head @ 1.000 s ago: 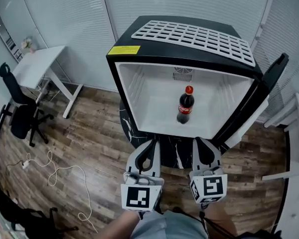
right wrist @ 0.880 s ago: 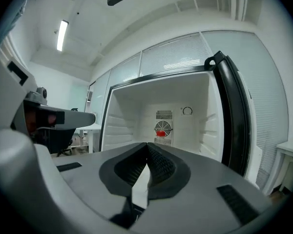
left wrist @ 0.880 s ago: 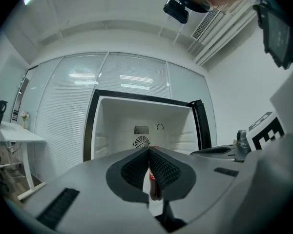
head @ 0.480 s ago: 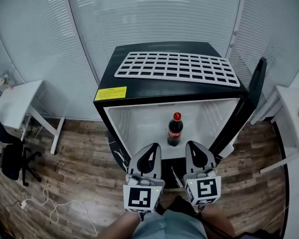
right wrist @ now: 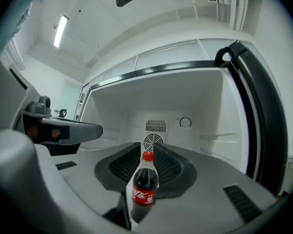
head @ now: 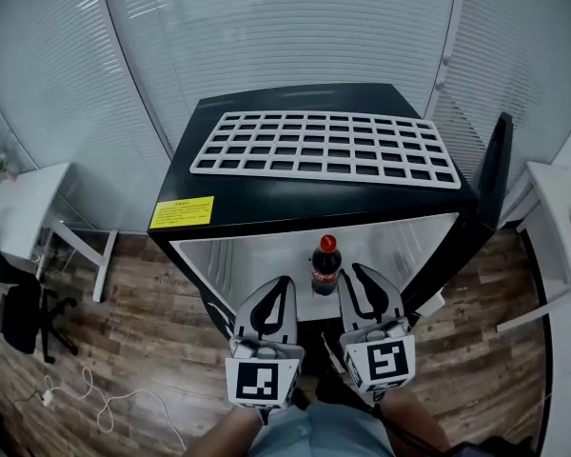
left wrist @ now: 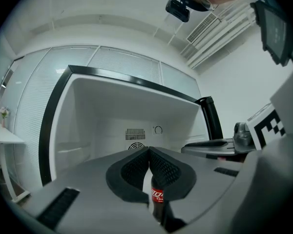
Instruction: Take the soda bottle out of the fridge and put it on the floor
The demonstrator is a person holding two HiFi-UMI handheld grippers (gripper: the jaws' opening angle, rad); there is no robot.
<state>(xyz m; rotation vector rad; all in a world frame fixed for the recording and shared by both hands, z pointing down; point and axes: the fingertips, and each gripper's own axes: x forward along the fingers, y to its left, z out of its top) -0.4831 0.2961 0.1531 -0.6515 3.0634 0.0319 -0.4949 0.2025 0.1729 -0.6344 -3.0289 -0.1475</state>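
the soda bottle (head: 325, 267) stands inside the open fridge (head: 295, 201), on the white compartment floor near the front edge. its long axis is vertical, with the red cap up. the left gripper (head: 284, 284) has its jaws pressed together on nothing. the right gripper (head: 354, 274) has just been opening its jaws. they stand slightly apart, with the bottle ahead of them and untouched.

We see a white wire grid rack (head: 324, 149) lying flat across most of the black fridge's (head: 295, 203) top, short of its front edge. By the left edge of the wooden floor (head: 152, 350) stand a white table (head: 24, 203) and a black office chair (head: 19, 312), with a white cable (head: 46, 388) looped near them. White slatted blinds (head: 266, 36) line the wall behind.
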